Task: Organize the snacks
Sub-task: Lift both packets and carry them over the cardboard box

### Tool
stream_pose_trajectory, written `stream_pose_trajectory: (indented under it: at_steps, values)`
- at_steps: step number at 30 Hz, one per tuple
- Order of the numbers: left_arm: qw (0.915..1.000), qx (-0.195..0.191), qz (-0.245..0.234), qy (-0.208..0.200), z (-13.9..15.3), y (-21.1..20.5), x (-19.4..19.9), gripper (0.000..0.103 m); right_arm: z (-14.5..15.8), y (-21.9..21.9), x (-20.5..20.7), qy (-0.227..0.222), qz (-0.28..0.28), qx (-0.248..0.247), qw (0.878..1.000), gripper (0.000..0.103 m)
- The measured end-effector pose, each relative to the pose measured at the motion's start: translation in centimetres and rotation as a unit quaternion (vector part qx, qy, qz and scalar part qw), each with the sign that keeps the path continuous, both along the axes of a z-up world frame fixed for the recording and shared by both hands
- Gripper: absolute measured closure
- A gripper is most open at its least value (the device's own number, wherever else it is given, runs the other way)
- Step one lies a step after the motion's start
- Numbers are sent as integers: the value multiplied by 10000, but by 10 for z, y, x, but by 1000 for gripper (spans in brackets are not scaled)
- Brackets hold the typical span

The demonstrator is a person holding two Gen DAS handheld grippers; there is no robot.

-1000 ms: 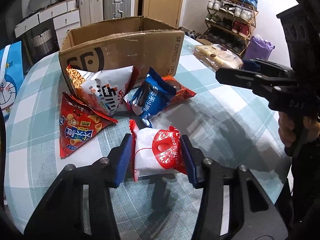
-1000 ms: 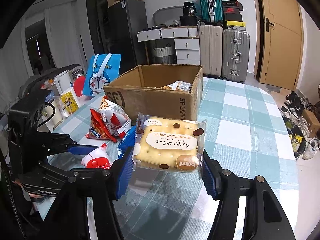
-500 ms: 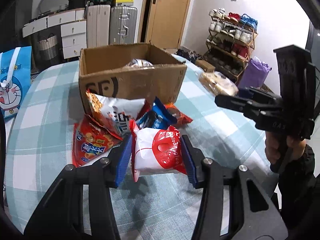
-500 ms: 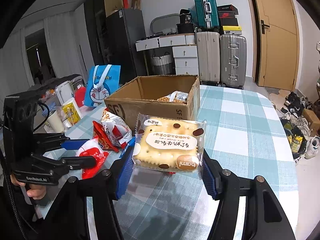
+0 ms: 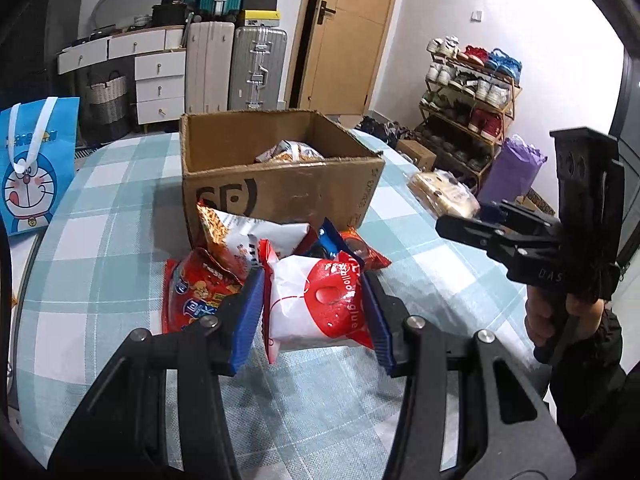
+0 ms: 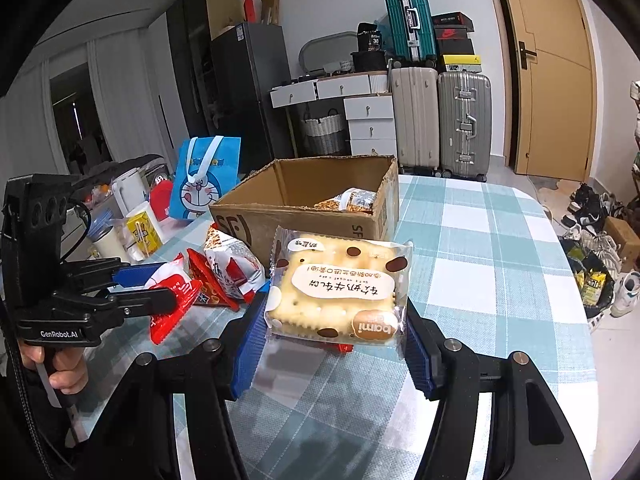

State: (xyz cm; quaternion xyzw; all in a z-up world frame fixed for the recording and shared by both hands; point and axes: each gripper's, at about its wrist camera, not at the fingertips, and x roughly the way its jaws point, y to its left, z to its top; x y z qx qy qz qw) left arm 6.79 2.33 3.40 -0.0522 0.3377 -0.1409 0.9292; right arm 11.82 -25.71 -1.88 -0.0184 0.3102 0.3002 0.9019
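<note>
Both tongs loaded for boxing: left tongs (image 5: 312, 312) clamp red-white snack packet (image 5: 316, 304); right tongs (image 6: 336, 320) clamp nougat cracker pack (image 6: 340, 288), facing cardboard box (image 6: 312, 200).

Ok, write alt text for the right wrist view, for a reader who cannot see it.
The right gripper holds a clear-wrapped biscuit pack above a checked tablecloth. Behind it stands an open cardboard box with one snack inside. At left, the left gripper holds a red and white packet near loose snack bags.
</note>
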Motion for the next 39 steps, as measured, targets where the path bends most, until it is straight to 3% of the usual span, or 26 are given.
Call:
stream_pose_trajectory:
  at_steps: [10,14,22,27,39]
  values:
    - [9992,-97,329,-223,22,19,-8,58,10,1,-2,-122,-53,53,9999,41]
    - [9985,-95,403,-350,34,22,-3,57,18,-1,2,-35,-45,302,9995,41]
    - [9969,25,500,-603,64,24,18,57,45,10,10,-245,-111,229,9994,41]
    - [9955,63,613,-716,77,25,31,57,47,18,26,-122,-72,297,9995,41]
    - [9937,184,864,-688,76,24,86,57,49,39,68,10,-244,467,9986,41]
